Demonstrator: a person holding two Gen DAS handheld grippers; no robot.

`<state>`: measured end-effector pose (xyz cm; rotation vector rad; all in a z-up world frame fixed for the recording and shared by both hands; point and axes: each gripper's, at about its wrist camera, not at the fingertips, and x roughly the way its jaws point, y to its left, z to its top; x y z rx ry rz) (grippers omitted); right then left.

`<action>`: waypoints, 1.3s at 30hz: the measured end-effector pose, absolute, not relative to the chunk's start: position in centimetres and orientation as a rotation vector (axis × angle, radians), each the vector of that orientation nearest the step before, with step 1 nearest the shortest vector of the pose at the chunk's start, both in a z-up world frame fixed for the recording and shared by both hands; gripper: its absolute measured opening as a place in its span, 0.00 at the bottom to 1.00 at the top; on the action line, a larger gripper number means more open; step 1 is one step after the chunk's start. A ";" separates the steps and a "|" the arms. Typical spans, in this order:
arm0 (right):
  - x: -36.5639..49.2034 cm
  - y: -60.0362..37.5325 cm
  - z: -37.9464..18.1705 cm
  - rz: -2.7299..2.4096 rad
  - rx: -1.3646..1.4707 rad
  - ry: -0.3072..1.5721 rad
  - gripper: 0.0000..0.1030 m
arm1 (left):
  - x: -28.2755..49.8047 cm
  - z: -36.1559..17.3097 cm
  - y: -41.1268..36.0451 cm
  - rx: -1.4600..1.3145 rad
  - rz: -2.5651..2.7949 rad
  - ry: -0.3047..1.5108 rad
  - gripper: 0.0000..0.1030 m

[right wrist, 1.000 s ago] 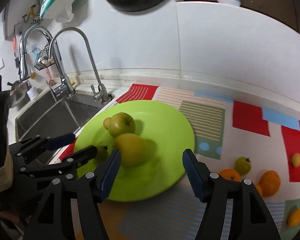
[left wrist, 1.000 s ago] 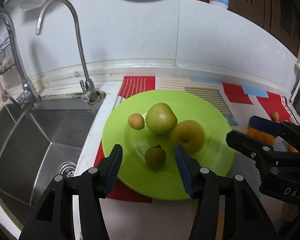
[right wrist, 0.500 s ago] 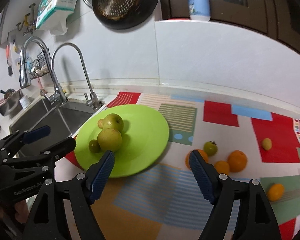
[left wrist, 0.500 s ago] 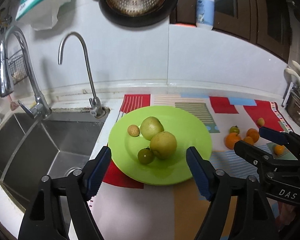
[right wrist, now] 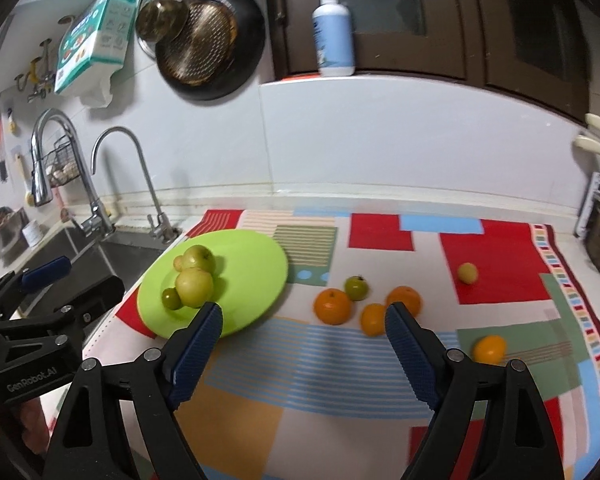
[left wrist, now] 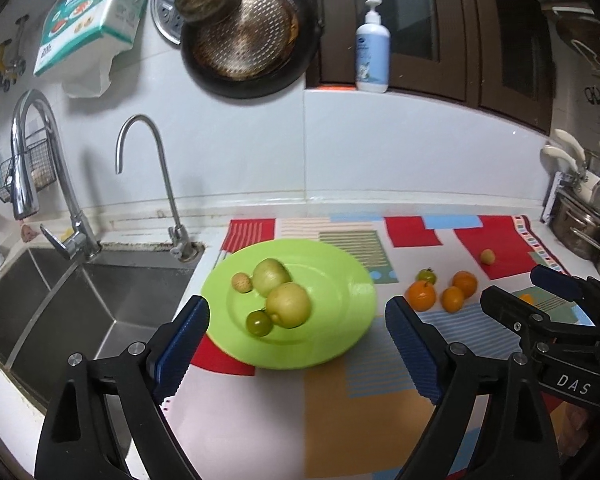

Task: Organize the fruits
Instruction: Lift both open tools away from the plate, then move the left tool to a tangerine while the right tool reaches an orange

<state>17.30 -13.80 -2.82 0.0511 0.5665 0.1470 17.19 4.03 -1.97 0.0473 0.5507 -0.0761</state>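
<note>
i read "das" on my right hand-held gripper [left wrist: 504,296] and "genrobot.ai" on my left hand-held gripper [right wrist: 88,276]; both empty, jaws opening. fruits sit on the green plate [left wrist: 340,280], far left; only the right view shows the near-right orange [right wrist: 489,349] whole.

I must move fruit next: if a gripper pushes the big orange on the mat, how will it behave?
The big orange is round, so it would probably roll. The flat mat offers no visible stop. It looks firm, unlikely to crush.
</note>
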 end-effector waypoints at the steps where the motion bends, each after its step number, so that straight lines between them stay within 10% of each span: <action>1: 17.0 -14.1 -2.7 0.137 0.050 0.561 0.81 | 17.0 -1.8 3.7 0.047 -0.082 0.543 0.88; 39: 17.5 -26.8 -6.3 -0.219 0.193 0.620 0.81 | 22.7 -5.5 -6.6 0.183 -0.230 0.592 0.88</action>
